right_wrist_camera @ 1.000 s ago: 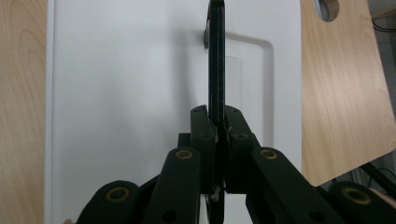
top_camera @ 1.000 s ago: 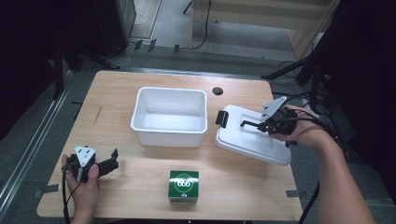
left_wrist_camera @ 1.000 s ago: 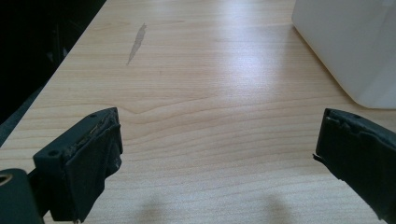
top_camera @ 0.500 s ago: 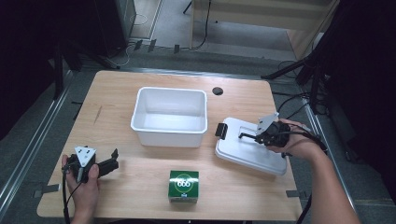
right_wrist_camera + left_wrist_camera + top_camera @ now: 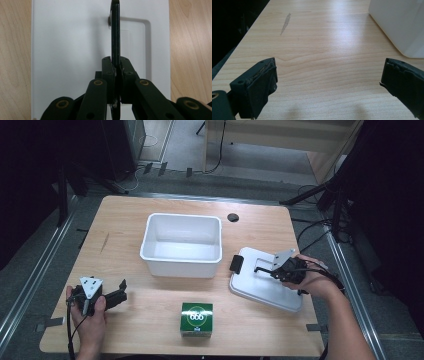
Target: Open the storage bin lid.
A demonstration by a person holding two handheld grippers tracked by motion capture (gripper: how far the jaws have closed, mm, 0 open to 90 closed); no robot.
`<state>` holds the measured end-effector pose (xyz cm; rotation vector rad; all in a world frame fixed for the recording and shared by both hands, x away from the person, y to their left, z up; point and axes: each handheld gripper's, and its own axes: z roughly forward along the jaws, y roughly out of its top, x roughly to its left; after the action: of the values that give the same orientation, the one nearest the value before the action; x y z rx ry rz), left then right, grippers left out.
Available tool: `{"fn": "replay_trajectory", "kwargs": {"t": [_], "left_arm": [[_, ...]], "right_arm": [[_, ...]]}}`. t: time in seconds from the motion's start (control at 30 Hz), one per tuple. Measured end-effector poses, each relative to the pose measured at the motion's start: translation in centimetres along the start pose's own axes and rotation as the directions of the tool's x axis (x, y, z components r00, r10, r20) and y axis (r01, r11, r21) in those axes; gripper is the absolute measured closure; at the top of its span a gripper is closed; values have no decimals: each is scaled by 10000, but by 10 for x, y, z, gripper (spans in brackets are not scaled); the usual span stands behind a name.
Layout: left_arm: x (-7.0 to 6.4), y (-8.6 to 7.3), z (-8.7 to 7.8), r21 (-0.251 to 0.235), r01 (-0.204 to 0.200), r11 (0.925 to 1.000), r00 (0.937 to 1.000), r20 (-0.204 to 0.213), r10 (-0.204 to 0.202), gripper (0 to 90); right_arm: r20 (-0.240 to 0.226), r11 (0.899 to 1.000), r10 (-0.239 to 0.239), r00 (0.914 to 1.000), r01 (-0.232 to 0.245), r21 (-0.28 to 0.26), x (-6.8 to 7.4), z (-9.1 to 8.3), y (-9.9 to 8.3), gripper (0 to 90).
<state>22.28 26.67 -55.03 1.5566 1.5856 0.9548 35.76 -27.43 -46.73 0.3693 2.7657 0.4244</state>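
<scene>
**Right gripper clamped on lid handle; lid on table right of tub**

The white lid [image 5: 265, 282] lies on the wooden table [image 5: 150, 320], to the right of the white tub [image 5: 181, 245] and close beside it without touching. It sits skewed to the table edge, its far left corner nearest the tub. A black latch [image 5: 235, 264] shows at the lid's left end, facing the tub's right wall.

The right gripper [image 5: 274, 270] is over the lid's right portion. In the right gripper view its jaws are pressed together on the thin black handle [image 5: 115, 37], which stands edge-on and upright above the lid's recessed panel. The lid's white surface spreads to both sides of the jaws, with bare table beyond each long edge.

The left gripper [image 5: 119, 292] rests in the person's left hand [image 5: 87, 312] at the near left of the table, well apart from the lid. In the left gripper view its jaws stand wide apart with nothing between them but bare table; a corner of the tub shows at upper right.

A green box [image 5: 196, 319] marked 666 stands near the front edge, between the two grippers, clear of the tub and the lid. A small dark round hole [image 5: 232, 217] lies in the table behind the tub's far right corner. Nothing lies between the lid and the tub.
</scene>
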Motion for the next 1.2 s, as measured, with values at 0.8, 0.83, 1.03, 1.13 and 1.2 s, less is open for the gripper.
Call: {"fn": "replay_trajectory", "kwargs": {"t": [0.8, 0.83, 1.03, 1.13, 1.2], "left_arm": [[0, 0, 0, -20, -9, 10000, 10000, 32, 9, 12], [0, 0, 0, -20, -7, 10000, 10000, 32, 7, 12], [0, 0, 0, -9, 0, 10000, 10000, 46, 0, 11], [0, 0, 0, -9, 2, 10000, 10000, 43, -1, 12], [0, 0, 0, -11, 6, 10000, 10000, 42, -6, 12]], "right_arm": [[-79, 9929, 1140, 9935, -1142, -342, 9, -23, 13, 80], [-135, 9926, 1157, 9932, -1162, -357, 9, -24, 13, 43], [-334, 9904, 1273, 9913, -1288, -501, 14, -31, 18, 0], [-278, 9919, 1165, 9928, -1178, -473, 18, -33, 22, 0], [-234, 9923, 1112, 9935, -1123, -524, 21, -35, 26, 0]]}}
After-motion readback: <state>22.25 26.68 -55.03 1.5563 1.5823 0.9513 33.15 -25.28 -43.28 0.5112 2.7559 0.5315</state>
